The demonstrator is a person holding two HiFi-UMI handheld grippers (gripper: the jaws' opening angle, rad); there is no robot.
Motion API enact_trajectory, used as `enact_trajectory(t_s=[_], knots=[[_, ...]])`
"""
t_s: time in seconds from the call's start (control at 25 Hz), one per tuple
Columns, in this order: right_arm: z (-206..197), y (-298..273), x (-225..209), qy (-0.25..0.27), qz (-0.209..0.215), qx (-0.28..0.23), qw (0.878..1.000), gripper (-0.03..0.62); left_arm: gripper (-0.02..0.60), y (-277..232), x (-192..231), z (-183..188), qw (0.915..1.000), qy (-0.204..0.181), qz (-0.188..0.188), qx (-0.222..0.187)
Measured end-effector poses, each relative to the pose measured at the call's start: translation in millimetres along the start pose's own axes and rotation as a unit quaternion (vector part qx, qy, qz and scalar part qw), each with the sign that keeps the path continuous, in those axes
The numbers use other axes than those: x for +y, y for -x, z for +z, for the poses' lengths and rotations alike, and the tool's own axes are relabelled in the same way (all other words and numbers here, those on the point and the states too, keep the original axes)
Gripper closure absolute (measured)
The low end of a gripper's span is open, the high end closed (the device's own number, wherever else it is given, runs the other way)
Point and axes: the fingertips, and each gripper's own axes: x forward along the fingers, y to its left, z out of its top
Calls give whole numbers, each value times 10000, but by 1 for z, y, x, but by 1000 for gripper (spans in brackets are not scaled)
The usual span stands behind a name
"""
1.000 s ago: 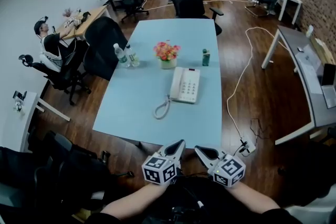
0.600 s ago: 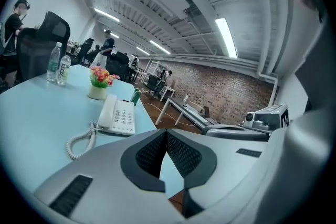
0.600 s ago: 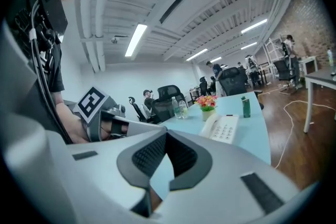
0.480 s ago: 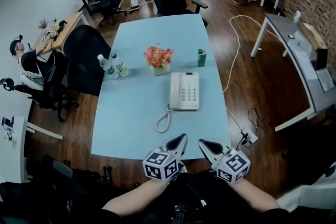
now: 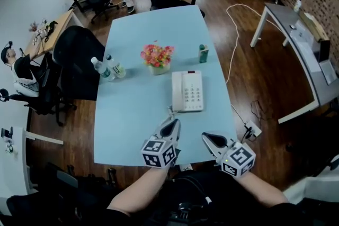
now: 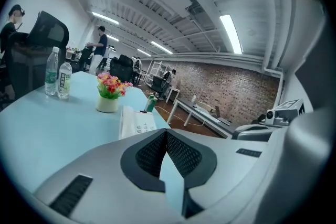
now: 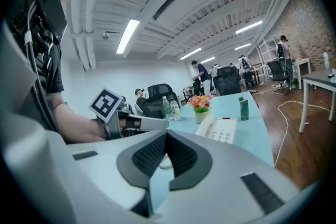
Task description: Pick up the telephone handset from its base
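— How many tongs, and how do they stand?
— 2. The left tongs [image 5: 170,125] and the right tongs [image 5: 211,140] are each pressed together, and neither pinches anything (both hang over the near edge of the tabletop [image 5: 132,108]).
— And the handset?
— 1 handset [image 5: 177,91], lying in its cradle on the left side of 1 telephone base [image 5: 193,91]. It is ahead of both tongs and apart from them, nearer the left pair, whose tips point at its near end.
— Anything else?
— Beyond the telephone stand 1 pot of flowers [image 5: 157,57] and 1 small green bottle [image 5: 203,53]. Far ahead and to the left of the left tongs, 2 water bottles [image 5: 100,69] stand side by side.
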Motion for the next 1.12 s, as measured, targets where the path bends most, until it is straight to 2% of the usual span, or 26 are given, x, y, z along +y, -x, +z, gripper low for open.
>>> enact_trajectory(t_s=[0.12, 0.28, 0.32, 0.36, 0.4, 0.44, 0.56, 0.72, 1.0, 1.12], knots=[[11, -12, -8, 96, 179, 82, 9998, 577, 581, -16, 20, 11, 9995, -35, 294, -48], [25, -24, -24, 358, 416, 206, 9983, 577, 579, -58, 49, 23, 9974, -266, 668, 85], [30, -26, -30, 366, 446, 196, 9981, 577, 548, -70, 57, 26, 9965, -303, 772, 95], [35, -28, -35, 363, 475, 160, 9981, 576, 453, -83, 66, 30, 9955, -336, 878, 101], [40, -31, -40, 364, 506, 109, 9980, 577, 415, -97, 75, 34, 9944, -373, 981, 119], [45, -33, -45, 366, 540, 60, 9979, 577, 412, -112, 86, 37, 9931, -422, 1079, 171], [53, -36, -56, 343, 625, 15, 9975, 577, 326, -156, 117, 36, 9863, -611, 1396, 634], [42, -32, -71, 192, 619, 114, 9978, 577, 319, -197, 144, 29, 9778, -633, 1644, 1130], [34, -28, -95, -58, 438, 80, 9990, 577, 317, -228, 156, 19, 9697, -706, 1813, 1476], [33, -26, -99, -93, 378, 59, 9992, 576, 318, -231, 160, 15, 9689, -663, 1881, 1467]])
